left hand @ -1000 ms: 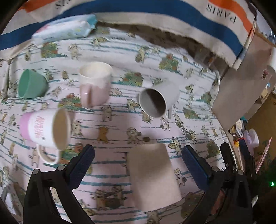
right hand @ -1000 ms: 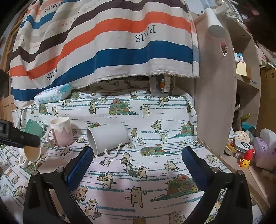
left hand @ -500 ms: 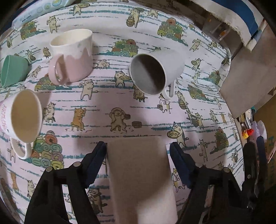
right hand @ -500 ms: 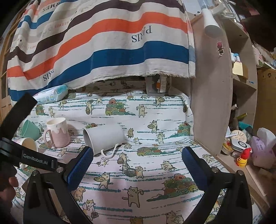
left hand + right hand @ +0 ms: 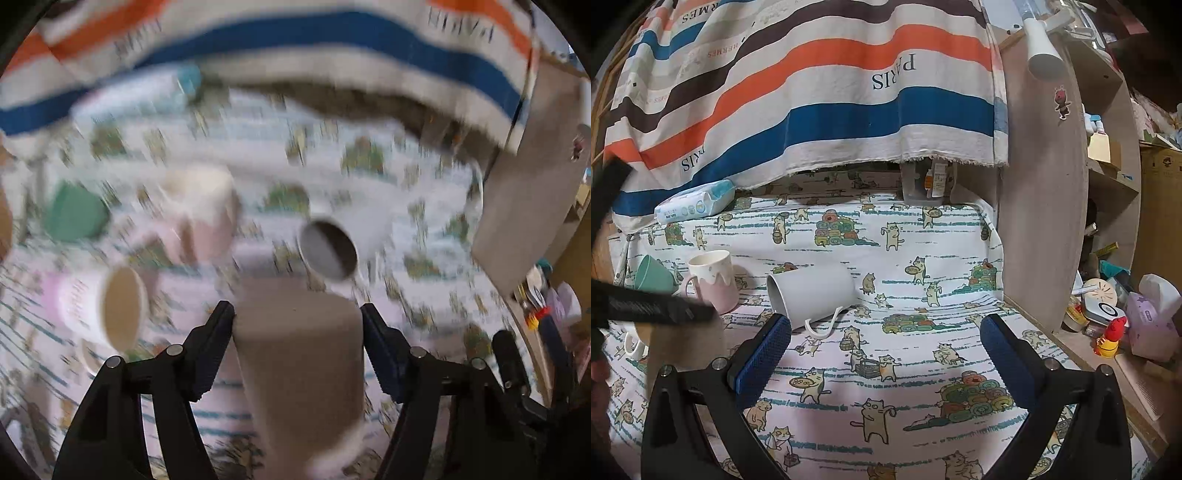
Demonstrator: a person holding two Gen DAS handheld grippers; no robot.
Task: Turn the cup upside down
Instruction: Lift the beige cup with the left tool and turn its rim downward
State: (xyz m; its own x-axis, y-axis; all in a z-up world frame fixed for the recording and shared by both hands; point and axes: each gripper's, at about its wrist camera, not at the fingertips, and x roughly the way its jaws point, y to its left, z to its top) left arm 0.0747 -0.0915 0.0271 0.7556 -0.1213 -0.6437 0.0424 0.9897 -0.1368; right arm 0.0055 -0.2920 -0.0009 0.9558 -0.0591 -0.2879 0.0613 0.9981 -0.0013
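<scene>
- Left gripper [image 5: 297, 325] clamped on a tan cup [image 5: 299, 373], blurred, seemingly base-forward.
- Right gripper [image 5: 884, 347] spread wide, holding nothing, above cat-print cloth [image 5: 923, 369].
- Grey mug [image 5: 812, 295] lying sideways.

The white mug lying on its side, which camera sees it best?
The right wrist view: the white mug is sharp there, on its side, handle against the cloth. The left wrist view shows it too, blurred, its open mouth facing the camera.
</scene>
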